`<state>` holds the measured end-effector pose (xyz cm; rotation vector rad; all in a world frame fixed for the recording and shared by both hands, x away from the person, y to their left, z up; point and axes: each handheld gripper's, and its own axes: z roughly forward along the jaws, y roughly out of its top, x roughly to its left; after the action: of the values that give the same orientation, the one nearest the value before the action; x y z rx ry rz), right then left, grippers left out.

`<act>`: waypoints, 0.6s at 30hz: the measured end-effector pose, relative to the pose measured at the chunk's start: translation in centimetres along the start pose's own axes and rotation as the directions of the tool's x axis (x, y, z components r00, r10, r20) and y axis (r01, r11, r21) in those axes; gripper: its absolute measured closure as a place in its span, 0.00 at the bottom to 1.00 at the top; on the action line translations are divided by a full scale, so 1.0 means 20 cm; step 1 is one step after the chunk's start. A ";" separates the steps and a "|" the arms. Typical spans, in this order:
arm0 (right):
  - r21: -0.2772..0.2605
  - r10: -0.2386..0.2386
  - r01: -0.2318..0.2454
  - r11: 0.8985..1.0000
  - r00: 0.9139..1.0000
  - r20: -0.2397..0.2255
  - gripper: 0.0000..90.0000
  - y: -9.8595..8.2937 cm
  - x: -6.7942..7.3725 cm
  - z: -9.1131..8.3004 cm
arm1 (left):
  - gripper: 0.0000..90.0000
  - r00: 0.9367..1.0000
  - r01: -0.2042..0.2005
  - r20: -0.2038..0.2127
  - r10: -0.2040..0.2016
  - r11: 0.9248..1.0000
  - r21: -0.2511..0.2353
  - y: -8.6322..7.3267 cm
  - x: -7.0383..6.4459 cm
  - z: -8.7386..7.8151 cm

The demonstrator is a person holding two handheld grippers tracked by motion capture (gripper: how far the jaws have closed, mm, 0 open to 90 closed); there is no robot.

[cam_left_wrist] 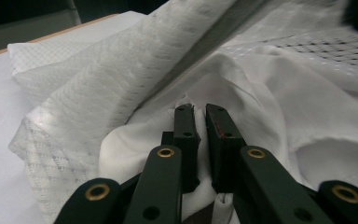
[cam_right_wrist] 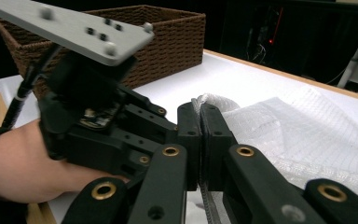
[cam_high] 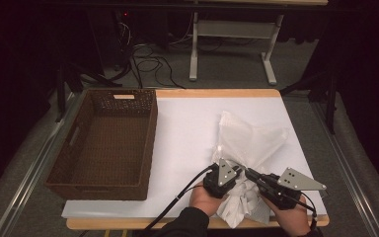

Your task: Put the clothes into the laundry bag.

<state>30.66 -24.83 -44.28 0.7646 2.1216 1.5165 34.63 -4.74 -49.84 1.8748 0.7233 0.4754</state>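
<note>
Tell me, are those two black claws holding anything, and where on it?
Yes. The left gripper pinches a fold of white cloth inside the mesh bag; the right gripper clamps the bag's edge.

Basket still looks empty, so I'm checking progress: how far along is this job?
Early. Done: both grippers have a grip, the left gripper shut on white cloth, the right gripper shut on the mesh bag. In hand: cloth and bag are bunched together at the table's near edge. Left: nothing lies in the basket yet.
</note>
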 end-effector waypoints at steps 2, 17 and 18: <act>-0.011 -0.008 0.008 1.000 1.000 -0.004 1.00 0.00 0.00 0.00 | 0.92 1.000 0.013 -0.001 -0.013 1.000 0.001 0.00 0.01 0.01; 0.007 0.006 -0.006 1.000 1.000 0.017 1.00 -0.01 -0.02 0.00 | 0.45 0.999 0.043 0.019 -0.042 0.995 -0.094 0.03 0.04 -0.23; 0.009 0.005 -0.005 1.000 1.000 0.018 1.00 -0.01 -0.02 0.00 | 0.42 0.999 0.040 0.016 -0.039 0.995 -0.093 0.03 0.05 -0.25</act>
<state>30.96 -25.22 -44.53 0.7844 2.1161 1.4979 32.47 -0.84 -47.41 1.7718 0.7161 0.4626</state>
